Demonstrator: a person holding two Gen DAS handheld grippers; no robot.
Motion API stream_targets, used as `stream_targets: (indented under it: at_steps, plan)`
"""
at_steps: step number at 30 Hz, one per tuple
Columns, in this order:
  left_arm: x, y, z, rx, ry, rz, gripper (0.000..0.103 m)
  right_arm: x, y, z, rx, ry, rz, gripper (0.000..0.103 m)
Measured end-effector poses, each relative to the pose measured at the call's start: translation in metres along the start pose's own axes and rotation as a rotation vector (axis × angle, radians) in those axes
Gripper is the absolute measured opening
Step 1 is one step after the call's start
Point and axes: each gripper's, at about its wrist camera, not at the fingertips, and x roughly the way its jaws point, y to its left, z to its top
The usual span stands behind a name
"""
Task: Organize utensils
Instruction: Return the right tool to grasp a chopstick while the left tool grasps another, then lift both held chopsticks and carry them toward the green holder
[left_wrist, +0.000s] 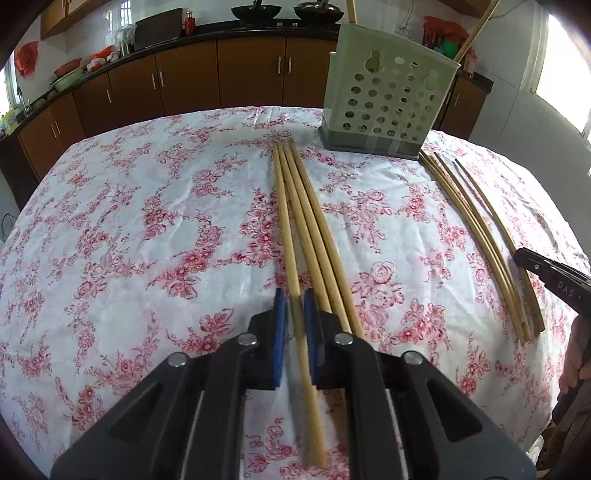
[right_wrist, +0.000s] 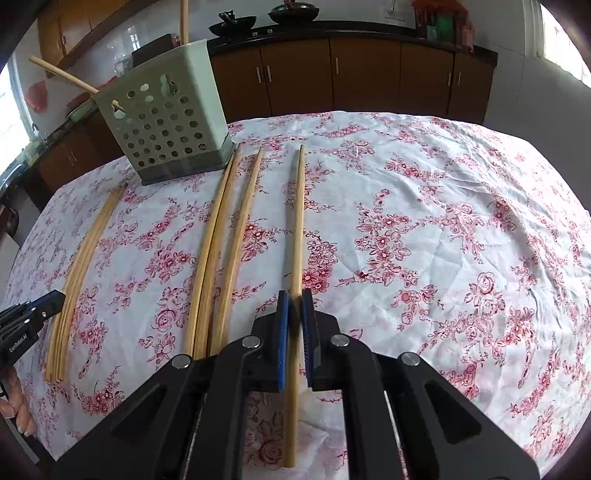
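Several wooden chopsticks lie on the floral tablecloth (left_wrist: 147, 206). In the left wrist view my left gripper (left_wrist: 294, 295) has its blue pads closed on the leftmost chopstick (left_wrist: 286, 229) of a bundle (left_wrist: 314, 229). In the right wrist view my right gripper (right_wrist: 294, 297) is closed on a single chopstick (right_wrist: 298, 221), apart from three others (right_wrist: 221, 240) to its left. A pale green perforated utensil holder (left_wrist: 388, 99) stands at the far side of the table, with chopsticks sticking out of it; it also shows in the right wrist view (right_wrist: 166, 118).
A second group of chopsticks (left_wrist: 480, 236) lies at the right in the left view, with the right gripper's finger (left_wrist: 546, 273) over it. Brown kitchen cabinets (left_wrist: 221, 77) and a black counter with woks stand behind the table. Table edges curve away at both sides.
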Motion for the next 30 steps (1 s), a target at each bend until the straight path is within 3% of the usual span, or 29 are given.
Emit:
stream_targets:
  at_steps: [11, 30]
  plan:
    - [0.018, 0.064, 0.034, -0.099, -0.019, 0.075, 0.01, 0.016, -0.009, 0.019, 0.031, -0.031, -0.055, 0.008]
    - [0.015, 0.067, 0.03, -0.117, -0.044, 0.044, 0.011, 0.016, -0.007, 0.018, 0.027, -0.044, -0.054, 0.009]
